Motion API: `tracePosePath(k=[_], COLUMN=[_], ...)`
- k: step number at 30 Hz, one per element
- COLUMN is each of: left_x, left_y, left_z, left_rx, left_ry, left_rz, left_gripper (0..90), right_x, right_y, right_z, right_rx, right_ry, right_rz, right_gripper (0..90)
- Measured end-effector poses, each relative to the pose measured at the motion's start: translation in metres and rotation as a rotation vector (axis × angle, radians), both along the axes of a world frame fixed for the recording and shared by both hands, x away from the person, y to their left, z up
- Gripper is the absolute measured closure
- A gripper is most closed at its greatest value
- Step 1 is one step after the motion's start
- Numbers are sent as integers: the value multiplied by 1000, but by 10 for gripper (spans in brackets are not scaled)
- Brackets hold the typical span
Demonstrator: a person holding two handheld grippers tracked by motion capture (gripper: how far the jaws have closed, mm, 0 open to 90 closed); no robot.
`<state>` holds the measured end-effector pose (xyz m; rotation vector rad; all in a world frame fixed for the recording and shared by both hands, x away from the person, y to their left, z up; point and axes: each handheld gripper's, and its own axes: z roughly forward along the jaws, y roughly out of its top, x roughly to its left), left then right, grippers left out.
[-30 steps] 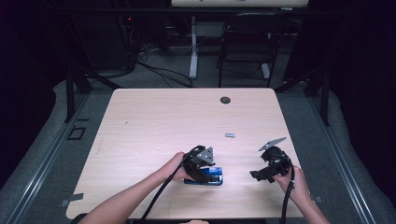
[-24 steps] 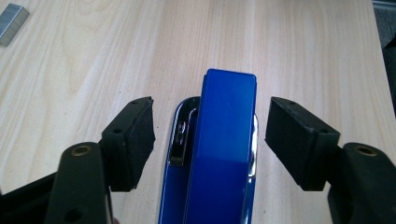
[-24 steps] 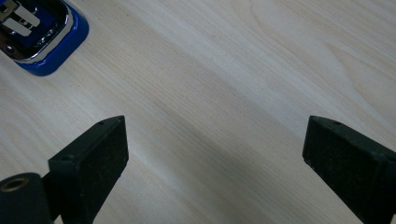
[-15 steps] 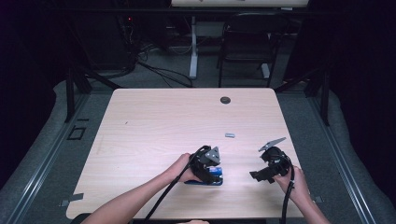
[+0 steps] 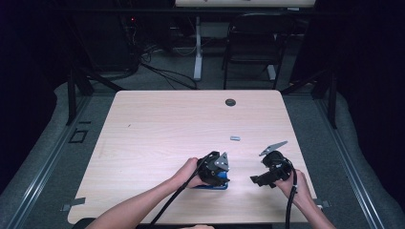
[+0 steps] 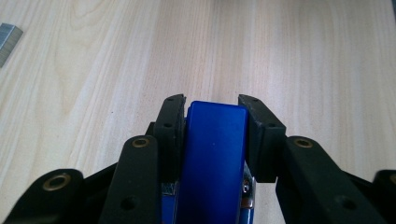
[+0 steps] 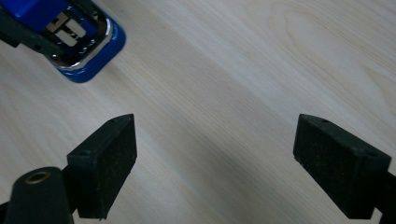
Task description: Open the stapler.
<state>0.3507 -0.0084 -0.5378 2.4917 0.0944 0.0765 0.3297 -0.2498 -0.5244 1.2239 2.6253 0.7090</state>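
Note:
A blue stapler (image 6: 212, 158) lies on the wooden table near its front edge, and my left gripper (image 6: 212, 105) is shut on its blue top arm, one black pad on each side. From above, the left gripper (image 5: 216, 169) covers most of the stapler (image 5: 212, 186). The stapler's blue and chrome front end (image 7: 86, 42) appears at the upper left of the right gripper view. My right gripper (image 5: 260, 180) hovers a short way to the right of it, jaws wide apart with nothing between them; its fingertips (image 7: 105, 163) frame bare wood.
A small grey strip of staples (image 5: 234, 138) lies on the table (image 5: 157, 124) beyond the grippers, also seen as a staple strip (image 6: 7, 39). A dark round grommet (image 5: 230, 102) sits near the far edge. A chair (image 5: 250, 45) and cables stand behind the table.
My left gripper has shifted slightly right and closer over the stapler, covering more of it. The right gripper has stayed in place.

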Motion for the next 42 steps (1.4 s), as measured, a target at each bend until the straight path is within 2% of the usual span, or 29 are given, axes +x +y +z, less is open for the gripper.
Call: tracePosePath(k=[5,7,9,11,15,18,19,20,24,26,29,34,36,38,42], left_x=[3,4,3,2,3,5,5,5,4,5,4,3,2,1,2], left_y=[9,12,13,15,19,22,22,23,24,25,28,32,32,33,33], left_z=[9,12,13,16,20,22,22,22,24,25,26,29,30,30,30], left_rx=[-42,-51,-59,-61,-68,-81,-86,-92,-93,-90,-106,-106,-107,-113,-112], left_ry=[18,24,21,16,17,18,20,20,14,12,8,2,1,-8,-11], left_rz=[-8,-9,-12,-14,-21,-23,-22,-23,-30,-33,-35,-40,-39,-38,-38], left_gripper=[638,640,641,642,645,647,648,648,650,650,651,652,652,653,653], right_x=[-4,-5,-5,-6,-8,-9,-9,-9,-4,-3,-2,2,3,3,3], right_y=[10,12,14,17,27,36,38,41,51,58,66,78,80,79,79], right_z=[0,0,0,0,3,4,4,4,3,2,-1,-5,-5,-3,0], right_rx=[-14,-8,21,18,23,31,30,43,128,154,164,177,170,190,210], right_ry=[-15,-24,-31,-35,-68,-72,-80,-88,-59,-46,-27,-12,-23,-31,-22], right_rz=[53,49,44,43,59,96,109,110,122,133,157,167,171,155,167], right_gripper=[117,134,142,172,309,476,562,595,778,823,857,872,871,870,872])
